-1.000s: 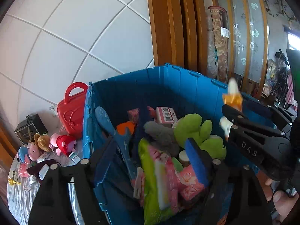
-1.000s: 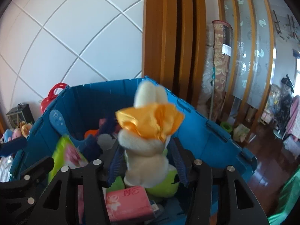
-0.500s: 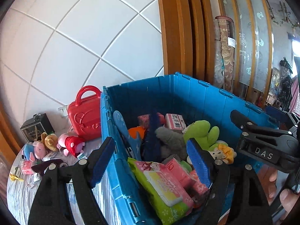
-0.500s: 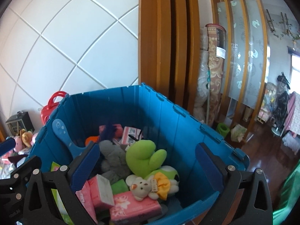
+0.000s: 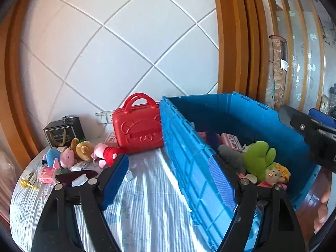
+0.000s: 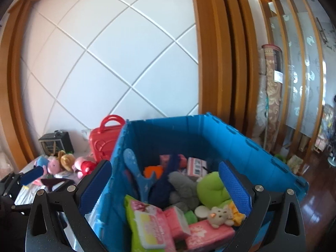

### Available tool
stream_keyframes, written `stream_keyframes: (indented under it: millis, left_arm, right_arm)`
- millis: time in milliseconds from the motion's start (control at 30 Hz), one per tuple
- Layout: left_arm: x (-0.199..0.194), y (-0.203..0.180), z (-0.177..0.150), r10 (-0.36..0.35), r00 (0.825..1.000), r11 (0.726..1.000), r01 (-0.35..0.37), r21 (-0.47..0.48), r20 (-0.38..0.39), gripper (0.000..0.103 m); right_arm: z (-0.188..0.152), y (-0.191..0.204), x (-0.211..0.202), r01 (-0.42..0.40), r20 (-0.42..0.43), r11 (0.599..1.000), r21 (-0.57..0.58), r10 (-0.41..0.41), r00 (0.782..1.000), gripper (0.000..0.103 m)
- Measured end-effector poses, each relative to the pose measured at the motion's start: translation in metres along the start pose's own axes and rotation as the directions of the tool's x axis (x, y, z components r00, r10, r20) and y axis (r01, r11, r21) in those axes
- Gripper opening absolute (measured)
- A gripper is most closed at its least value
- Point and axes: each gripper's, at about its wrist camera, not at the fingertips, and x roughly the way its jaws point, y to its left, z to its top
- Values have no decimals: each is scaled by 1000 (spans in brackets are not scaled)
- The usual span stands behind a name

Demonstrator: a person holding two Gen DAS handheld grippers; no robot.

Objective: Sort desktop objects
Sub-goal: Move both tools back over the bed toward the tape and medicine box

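Note:
A blue crate (image 5: pixel 210 113) (image 6: pixel 210 134) stands on the table's right part, full of toys and packets. On top of the pile, beside a green plush (image 5: pixel 258 155) (image 6: pixel 212 187), lies a small white plush in a yellow dress (image 5: pixel 275 173) (image 6: pixel 220 214). My left gripper (image 5: pixel 168 180) is open and empty, hanging over the tablecloth by the crate's left wall. My right gripper (image 6: pixel 166 187) is open wide with nothing in it, above the crate's near left corner; it also shows as a black gripper (image 5: pixel 315 138) at the right edge.
Left of the crate stand a red toy suitcase (image 5: pixel 136 126) and a black box (image 5: pixel 63 132). Several small plush toys (image 5: pixel 84 153) and packets lie on the white tablecloth (image 5: pixel 147 199). A tiled wall and wooden frame rise behind. A hand (image 5: pixel 321 214) shows at the lower right.
The right gripper opened and the white plush in the yellow dress dropped into the crate. Both grippers drew back and swung left, so the table and its toys came into view.

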Motion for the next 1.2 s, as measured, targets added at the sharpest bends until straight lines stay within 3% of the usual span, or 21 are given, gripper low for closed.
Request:
stream_keyframes:
  millis: [133,433,700,867,1000,1200]
  left_arm:
    - [0,53,-5,37,999,999,-37,-20,-11,79]
    - [2,175,-23,105,992,993,-109,-52,-73,79]
    - [41,280,-61,165,964,976,-191,-108,-210,79]
    - [85,321,-90,161,943,954,-224,-197,-292,79]
    - [137,329,-115,216,904,939,-296,-173,-370,79]
    - [217,307,-136,167,866,962,-247,-115,-471,79]
  right_arm:
    - [3,60,2,-74,0,997,-36,74,997,103]
    - [-8,185,25,-155,-64,984,-89,149,987,103]
    - [-37,261,81,-195,-217,978,-71,176,960,103]
    - [-58,277,129,-190,-331,979,-74,155,931,103]
    - [-80,272,174,-178,-414,981,-82,129,901,103]
    - [-119,255,243,-162,-534,985,-62,104,839,103]
